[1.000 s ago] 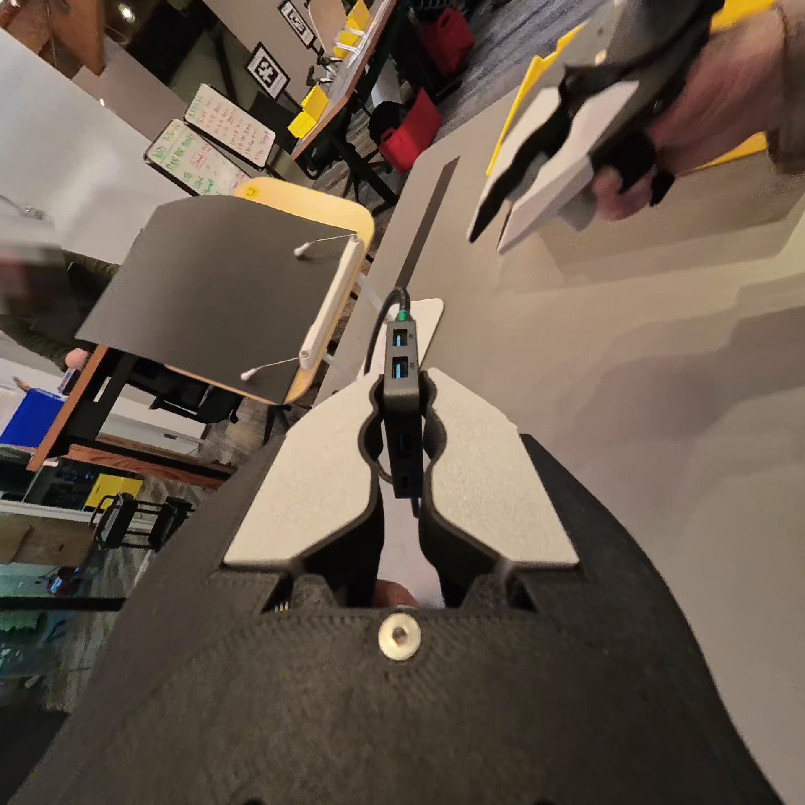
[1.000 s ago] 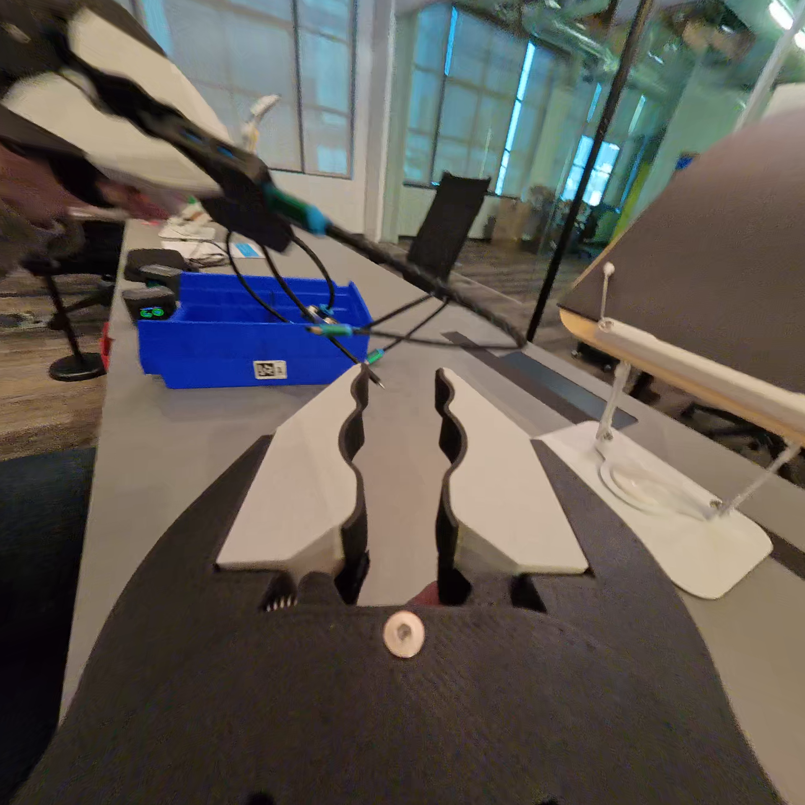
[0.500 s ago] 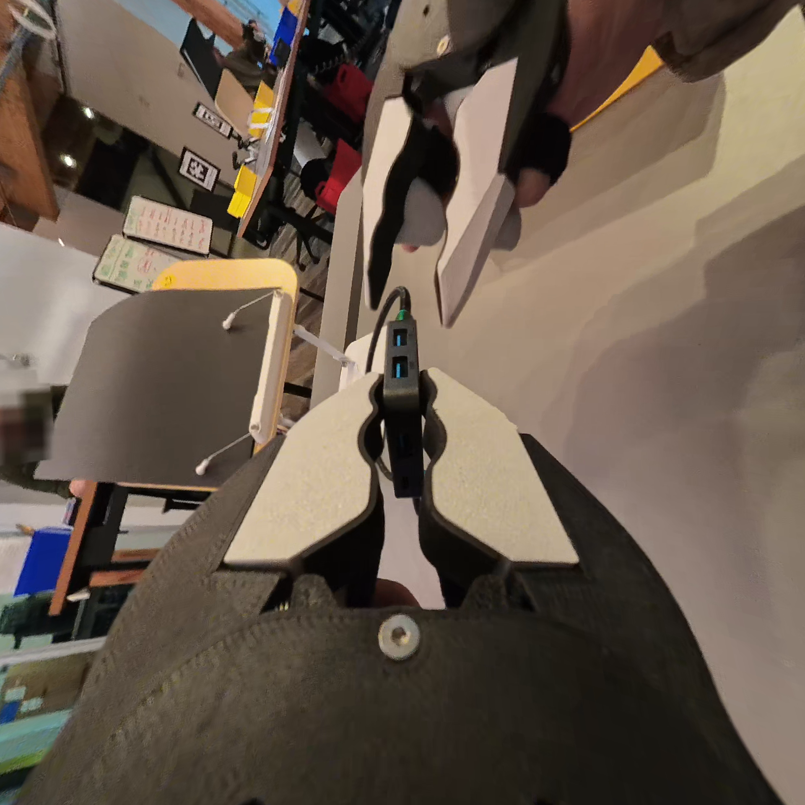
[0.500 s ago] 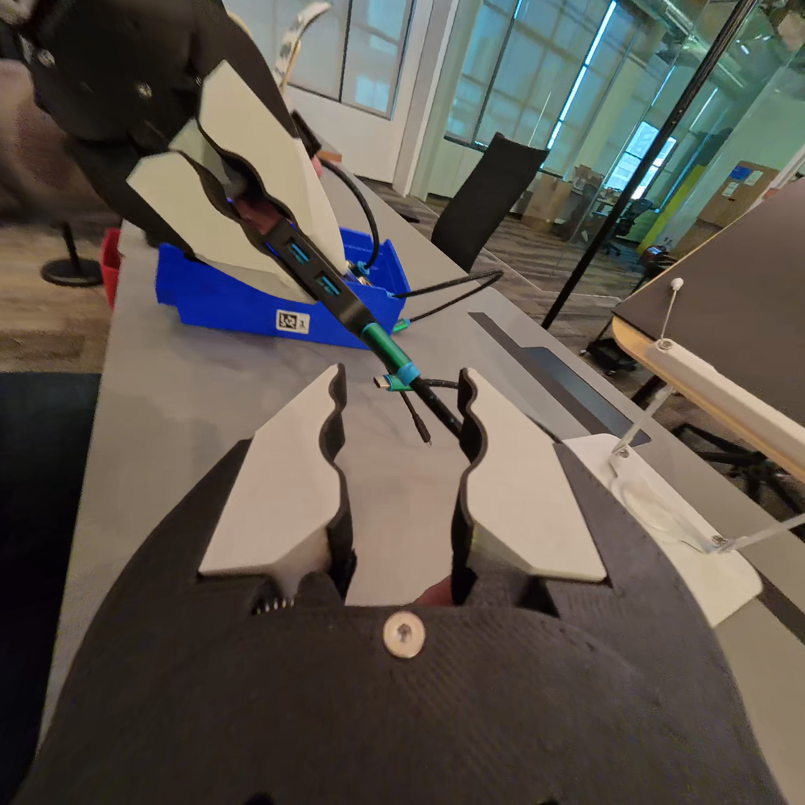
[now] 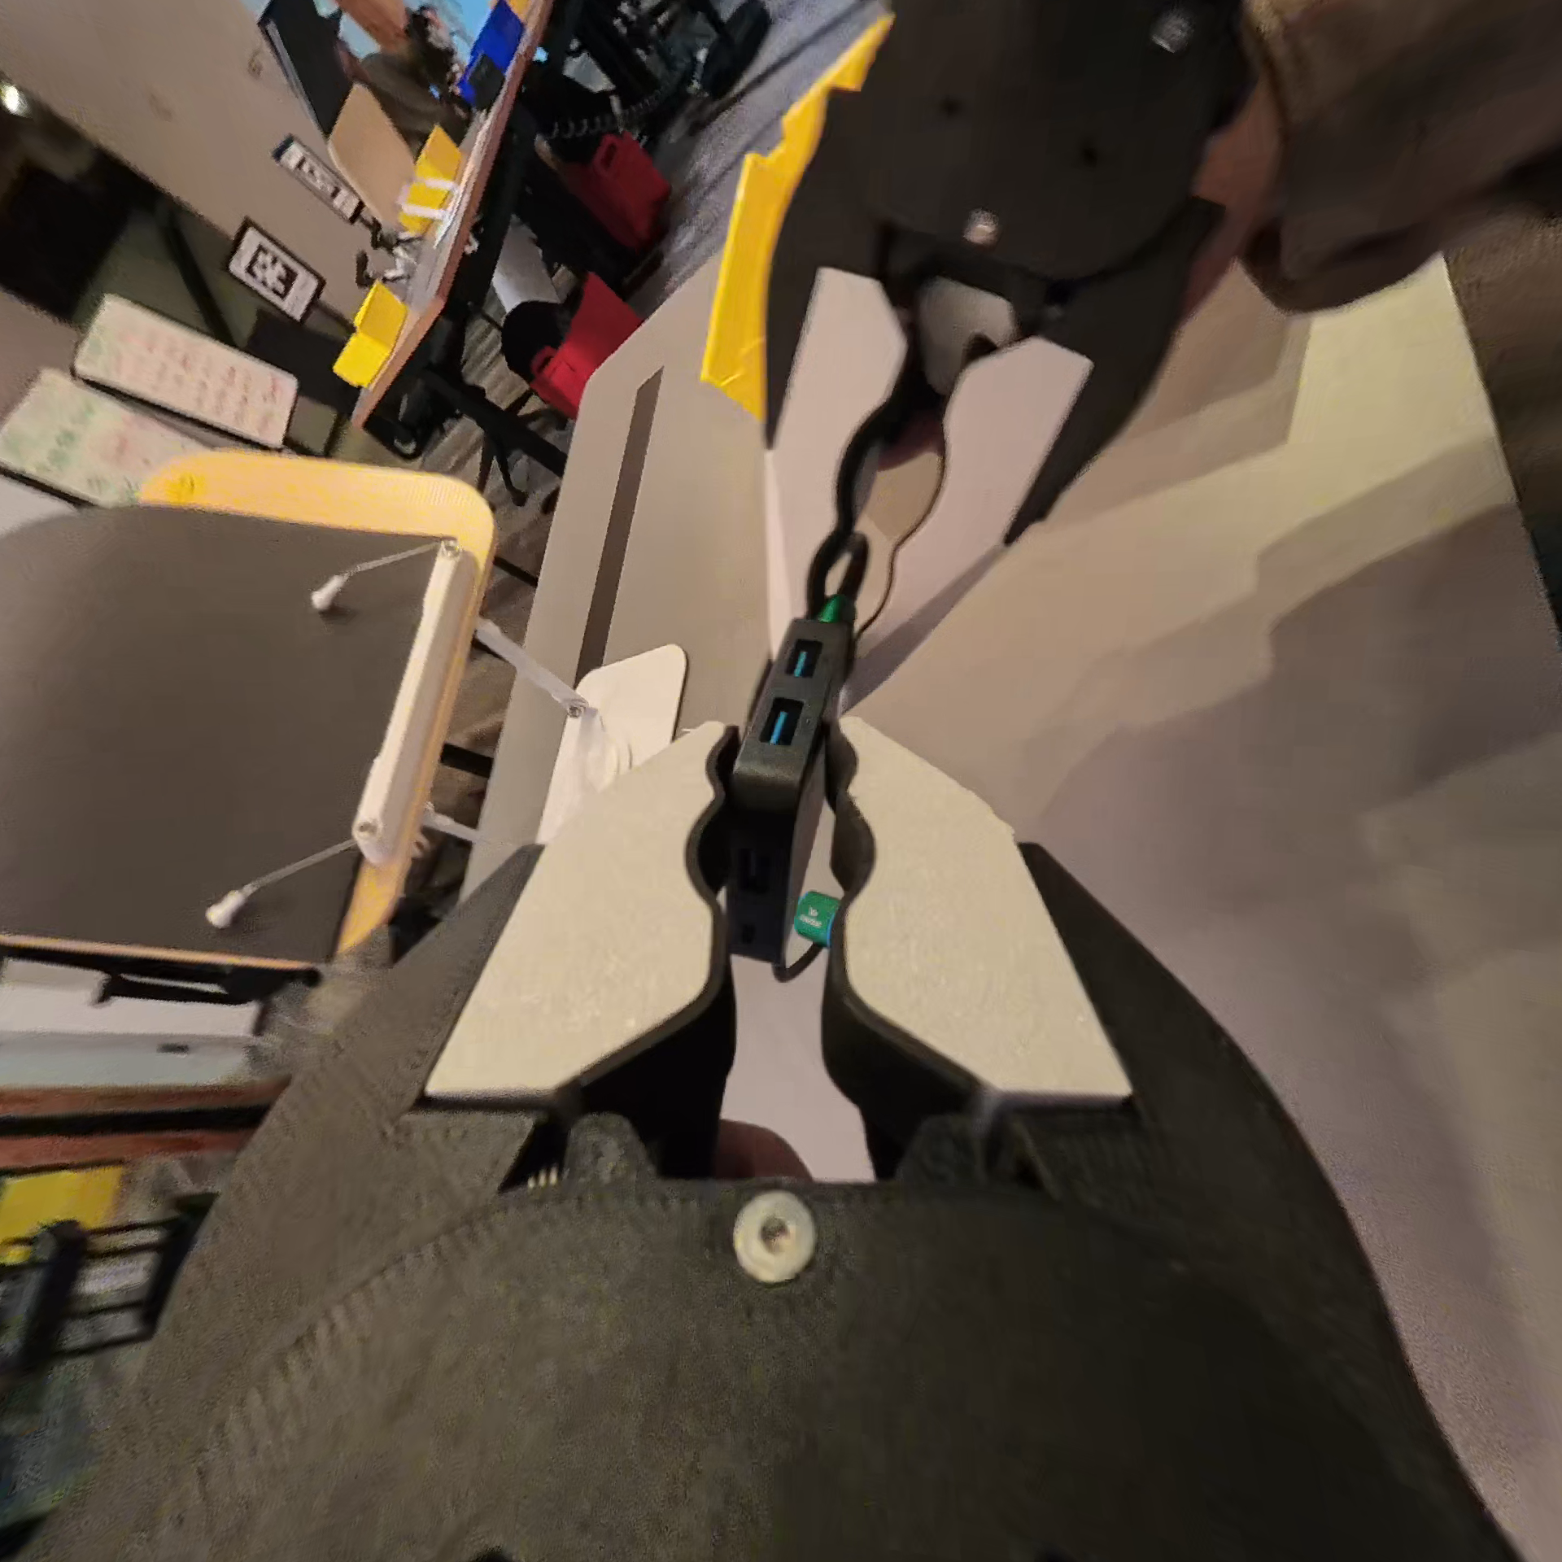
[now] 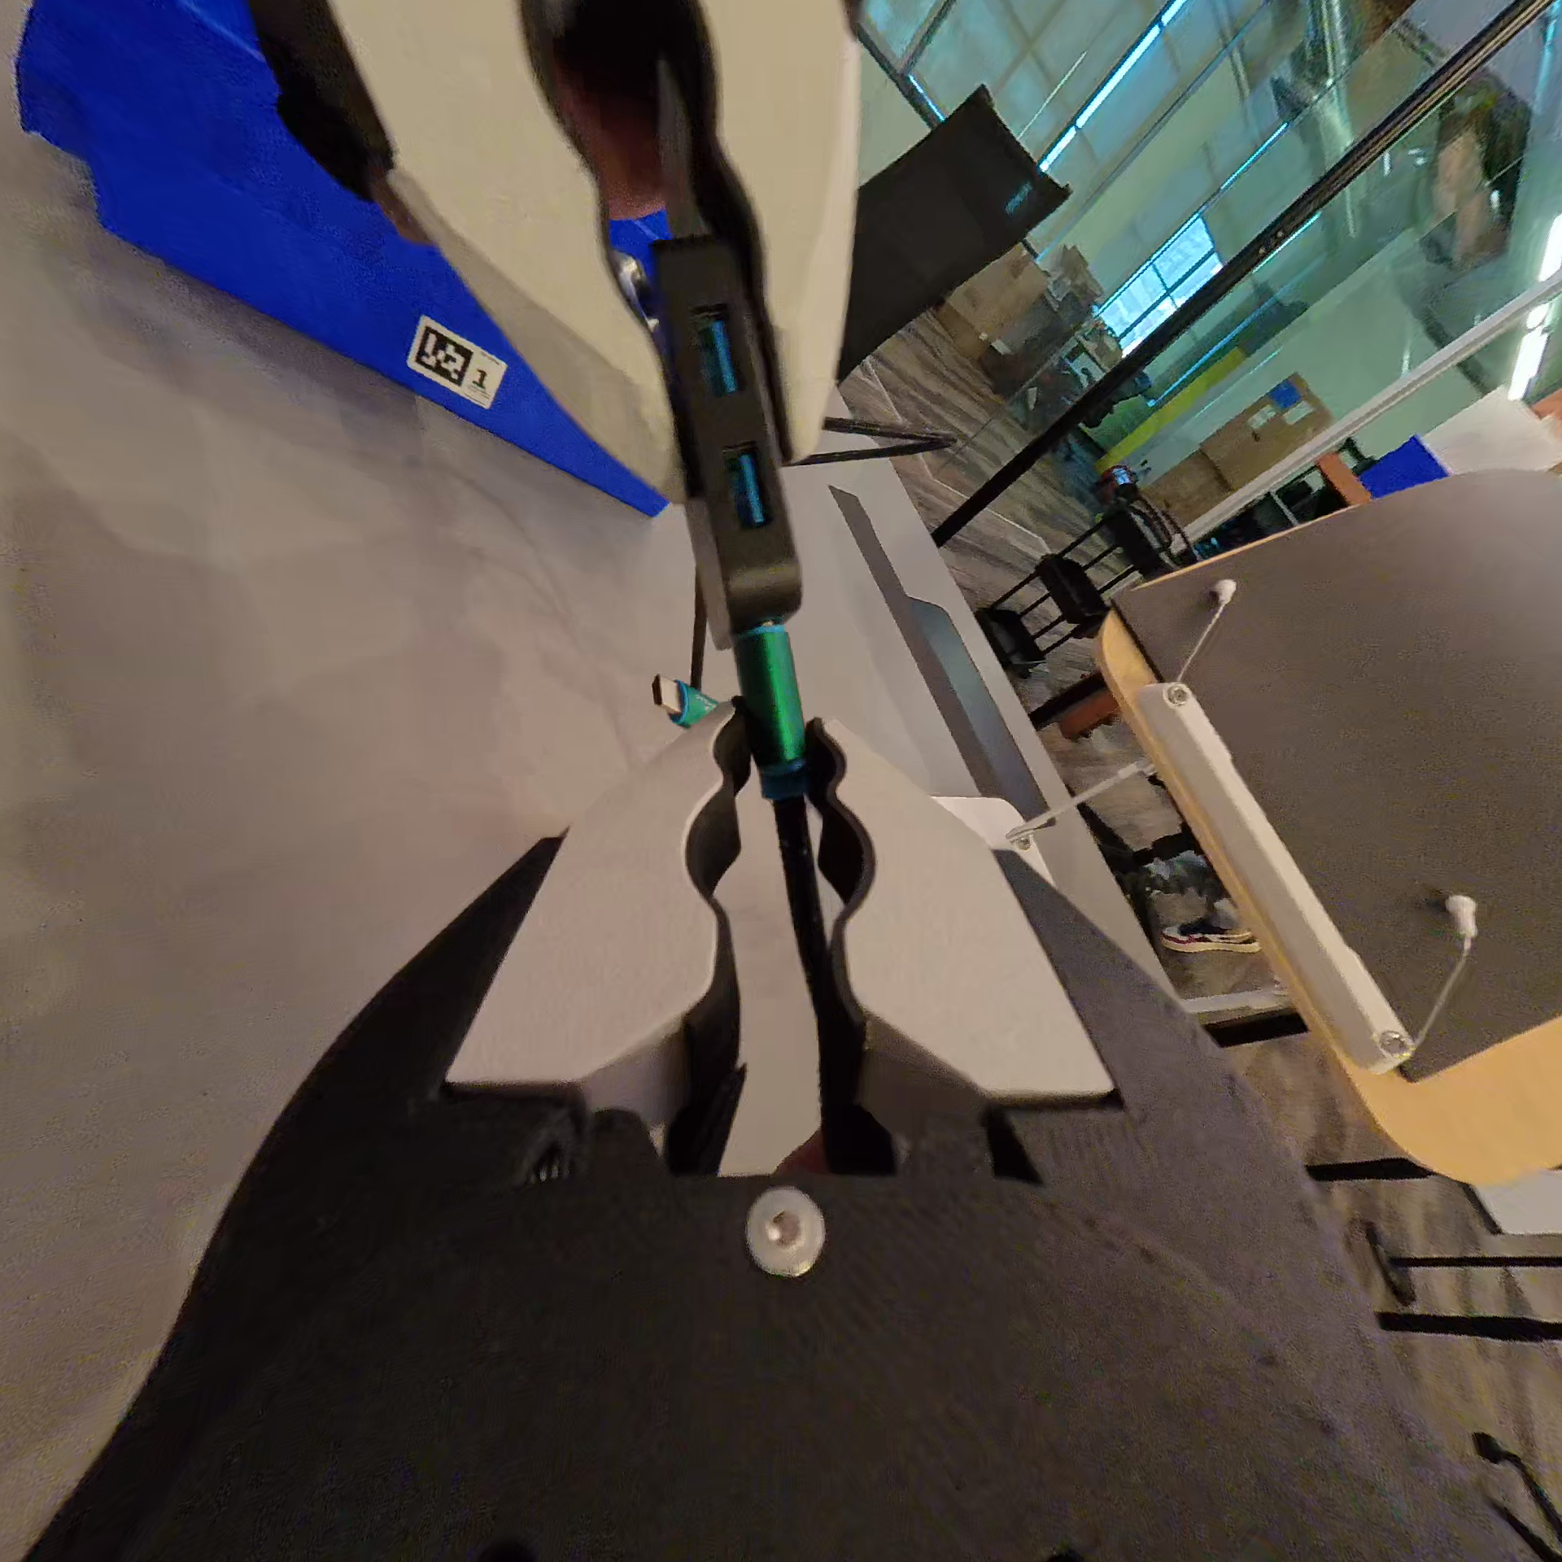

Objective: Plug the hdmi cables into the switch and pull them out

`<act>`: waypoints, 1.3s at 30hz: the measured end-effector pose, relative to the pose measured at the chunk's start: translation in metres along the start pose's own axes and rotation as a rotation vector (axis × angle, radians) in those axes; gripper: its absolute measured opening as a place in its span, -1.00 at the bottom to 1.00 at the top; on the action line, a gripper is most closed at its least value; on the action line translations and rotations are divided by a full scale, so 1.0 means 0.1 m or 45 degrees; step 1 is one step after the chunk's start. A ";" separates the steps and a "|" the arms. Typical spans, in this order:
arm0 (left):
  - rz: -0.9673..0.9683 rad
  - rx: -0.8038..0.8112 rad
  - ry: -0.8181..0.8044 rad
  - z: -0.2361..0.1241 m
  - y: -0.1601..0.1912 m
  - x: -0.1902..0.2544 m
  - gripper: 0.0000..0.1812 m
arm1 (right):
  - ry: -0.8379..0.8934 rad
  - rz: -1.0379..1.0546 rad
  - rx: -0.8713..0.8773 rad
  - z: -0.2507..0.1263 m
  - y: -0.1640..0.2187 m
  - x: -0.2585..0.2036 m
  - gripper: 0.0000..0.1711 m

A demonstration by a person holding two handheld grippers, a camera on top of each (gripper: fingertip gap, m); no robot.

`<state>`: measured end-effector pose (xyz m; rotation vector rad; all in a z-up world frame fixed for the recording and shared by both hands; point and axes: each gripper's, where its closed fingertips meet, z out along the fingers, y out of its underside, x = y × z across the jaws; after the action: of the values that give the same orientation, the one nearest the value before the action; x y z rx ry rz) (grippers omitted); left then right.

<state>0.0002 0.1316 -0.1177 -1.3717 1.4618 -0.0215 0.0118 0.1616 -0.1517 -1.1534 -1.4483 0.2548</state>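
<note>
Firmly clamped, the left gripper (image 5: 776, 765) holds the black switch (image 5: 773, 794) edge-up between its fingertips, two blue ports facing the camera. The right gripper (image 6: 773, 748) is closed on the green plug (image 6: 771, 703) of a black cable (image 6: 807, 921), which runs back between its fingers. That plug sits in the end of the switch. A second green plug (image 6: 683, 700) hangs loose just beside it. Both grippers meet above a grey table (image 6: 253, 676), with a blue bin (image 6: 253, 228) behind them.
</note>
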 end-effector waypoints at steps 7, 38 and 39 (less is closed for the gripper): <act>-0.350 0.054 0.071 -0.04 0.00 -0.11 -0.61 | 0.093 -0.092 -0.042 0.03 0.00 0.05 -0.91; -0.586 -0.847 1.304 -0.07 0.64 0.65 -0.04 | 0.119 -0.489 -0.114 0.19 -0.15 -0.25 -0.90; -0.586 -0.839 1.284 -0.05 0.64 0.64 -0.05 | 0.123 -0.482 -0.114 0.19 -0.13 -0.24 -0.90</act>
<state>-0.0321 0.1043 -0.1978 -2.4260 2.0064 -0.6603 -0.0160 0.1462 -0.1623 -0.9254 -1.5709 -0.1287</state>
